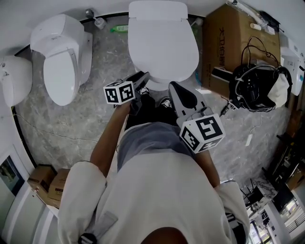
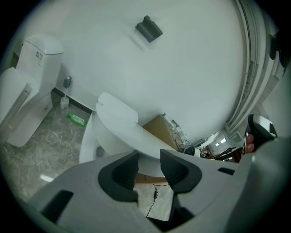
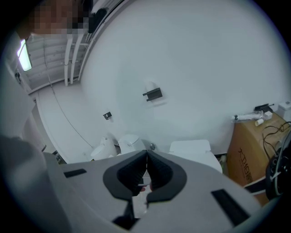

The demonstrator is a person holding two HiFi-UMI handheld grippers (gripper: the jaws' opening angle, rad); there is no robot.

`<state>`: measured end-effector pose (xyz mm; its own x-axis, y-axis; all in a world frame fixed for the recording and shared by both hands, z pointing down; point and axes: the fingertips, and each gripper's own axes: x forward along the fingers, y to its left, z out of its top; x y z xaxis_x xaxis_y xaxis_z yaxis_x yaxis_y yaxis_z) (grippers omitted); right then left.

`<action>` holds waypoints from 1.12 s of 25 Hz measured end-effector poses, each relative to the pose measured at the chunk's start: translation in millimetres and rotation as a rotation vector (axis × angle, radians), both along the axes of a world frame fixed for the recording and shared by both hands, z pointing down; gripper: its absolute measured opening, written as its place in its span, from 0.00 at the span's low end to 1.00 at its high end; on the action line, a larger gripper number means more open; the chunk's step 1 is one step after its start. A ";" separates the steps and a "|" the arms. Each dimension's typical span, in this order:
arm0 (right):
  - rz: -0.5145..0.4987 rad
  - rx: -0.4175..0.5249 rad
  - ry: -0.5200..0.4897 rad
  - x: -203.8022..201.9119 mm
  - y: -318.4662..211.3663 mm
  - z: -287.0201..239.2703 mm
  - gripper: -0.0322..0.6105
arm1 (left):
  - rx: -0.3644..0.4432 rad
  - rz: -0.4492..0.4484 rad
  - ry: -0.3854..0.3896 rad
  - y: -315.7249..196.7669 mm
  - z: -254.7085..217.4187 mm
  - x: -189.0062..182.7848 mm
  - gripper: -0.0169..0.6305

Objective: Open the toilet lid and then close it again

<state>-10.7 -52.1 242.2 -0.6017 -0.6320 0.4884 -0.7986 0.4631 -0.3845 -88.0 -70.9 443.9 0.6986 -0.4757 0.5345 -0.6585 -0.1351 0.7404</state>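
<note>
I am looking down on a grey marbled floor (image 1: 95, 119). On it, straight ahead and against the far wall, stands the white ceramic toilet (image 1: 157, 12). Its smooth white oval lid (image 1: 162, 47) lies down flat over the bowl. A second white toilet (image 1: 62, 62) stands to the left, and a brown cardboard box (image 1: 228, 43) stands to the right by the wall.

My left gripper (image 2: 149, 157) sits at the near edge of the lid. Its jaws are released and stand apart, and the lid's front rim shows just beyond the tips, with nothing pinched. My right gripper (image 3: 146, 154) hangs just right of it, near the toilet's front. Its jaws are clenched pad to pad and grasp nothing. A small green plastic bottle (image 1: 119, 29) lies at the far wall, left of the toilet.
</note>
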 end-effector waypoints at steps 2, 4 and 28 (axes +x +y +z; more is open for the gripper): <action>0.003 0.004 -0.001 -1.0 -1.4 -2.3 0.07 | 0.015 0.002 0.006 -4.5 -5.2 0.1 0.23; 0.003 0.012 -0.003 -1.1 -2.2 -4.5 0.07 | 0.037 -0.003 0.008 -9.6 -10.6 -0.5 0.24; 0.026 0.076 0.013 -3.0 -6.2 -28.5 0.07 | 0.235 -0.002 0.027 -63.9 -66.4 -5.8 0.22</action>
<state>-13.7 -58.3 213.8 -0.5784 -0.6826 0.4467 -0.8155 0.4696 -0.3384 -93.8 -134.9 377.5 0.7099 -0.5863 0.3902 -0.6396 -0.3048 0.7057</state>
